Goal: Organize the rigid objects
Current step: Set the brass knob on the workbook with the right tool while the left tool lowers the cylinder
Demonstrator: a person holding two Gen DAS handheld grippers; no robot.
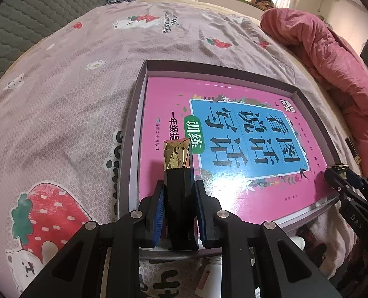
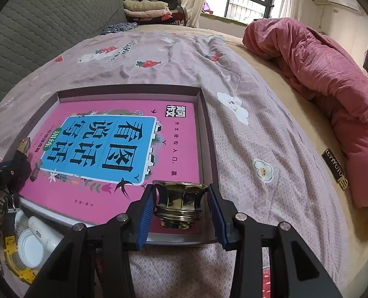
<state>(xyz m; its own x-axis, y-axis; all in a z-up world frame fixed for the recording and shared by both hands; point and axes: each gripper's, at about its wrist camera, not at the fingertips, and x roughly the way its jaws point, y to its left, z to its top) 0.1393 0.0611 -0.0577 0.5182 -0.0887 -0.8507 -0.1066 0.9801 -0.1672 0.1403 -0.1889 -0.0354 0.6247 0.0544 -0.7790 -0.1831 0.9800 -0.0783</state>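
Black and gold, a faceted lipstick tube (image 1: 178,183) stands upright between the blue-padded fingers (image 1: 158,211) of the left gripper (image 1: 179,198), which pinch its black lower body while the gold cap pokes up above them. It hovers over the near left part of a pink children's book (image 1: 233,198) lying flat inside a shallow grey-brown box (image 1: 131,124). At the box's near right corner the right gripper (image 2: 181,208) straddles a brass-coloured flared cup-shaped piece (image 2: 181,203); the left pad (image 2: 145,216) appears to touch its rim, the right pad sits just beside it, so whether it is actually gripped cannot be told. The piece looks to rest over the book's near right corner.

The box lies on a mauve bedsheet (image 2: 246,149) printed with strawberries and bears. A second black and gold tube (image 2: 334,168) lies on the sheet to the right, near a bundled pink quilt (image 2: 333,82). White containers (image 2: 39,238) sit by the box's near left corner.
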